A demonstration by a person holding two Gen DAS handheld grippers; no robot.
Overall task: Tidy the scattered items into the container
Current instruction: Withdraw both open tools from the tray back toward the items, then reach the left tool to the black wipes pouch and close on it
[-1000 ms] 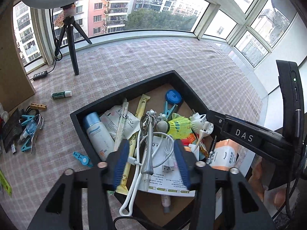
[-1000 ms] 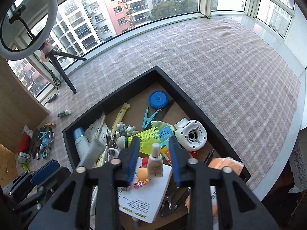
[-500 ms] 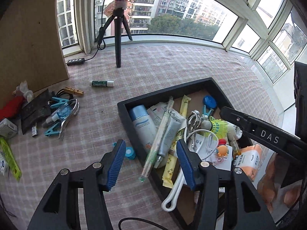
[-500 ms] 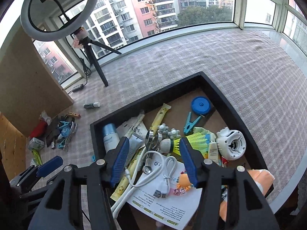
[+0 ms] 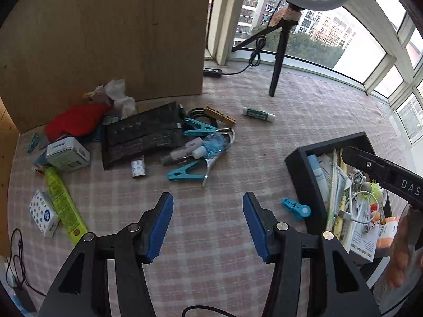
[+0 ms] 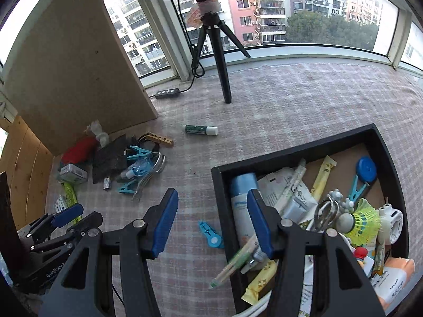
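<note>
The black container (image 6: 290, 149) sits on the checked cloth, full of items; it also shows at the right of the left wrist view (image 5: 304, 182). A small blue clip (image 5: 296, 208) lies on the cloth just outside its left wall (image 6: 211, 235). A pile of scattered items lies further left: teal clothespins (image 5: 185, 171), a dark pouch (image 5: 140, 137), a tin box (image 5: 68, 153), a green tube (image 5: 66, 206), a green-and-white stick (image 5: 257, 113). My left gripper (image 5: 207, 219) is open and empty above the cloth, short of the pile. My right gripper (image 6: 211, 224) is open and empty over the container's left wall.
A ring-light tripod (image 6: 219, 60) stands at the back with a power strip (image 6: 168, 93) beside it. A wooden board (image 5: 105, 34) leans behind the pile. A red cloth (image 5: 76, 121) and a patterned small box (image 5: 43, 212) lie at the far left.
Both grippers opened, dropped their items into the container and swung left; the left one now faces the scattered pile, the right one the container's left wall.
</note>
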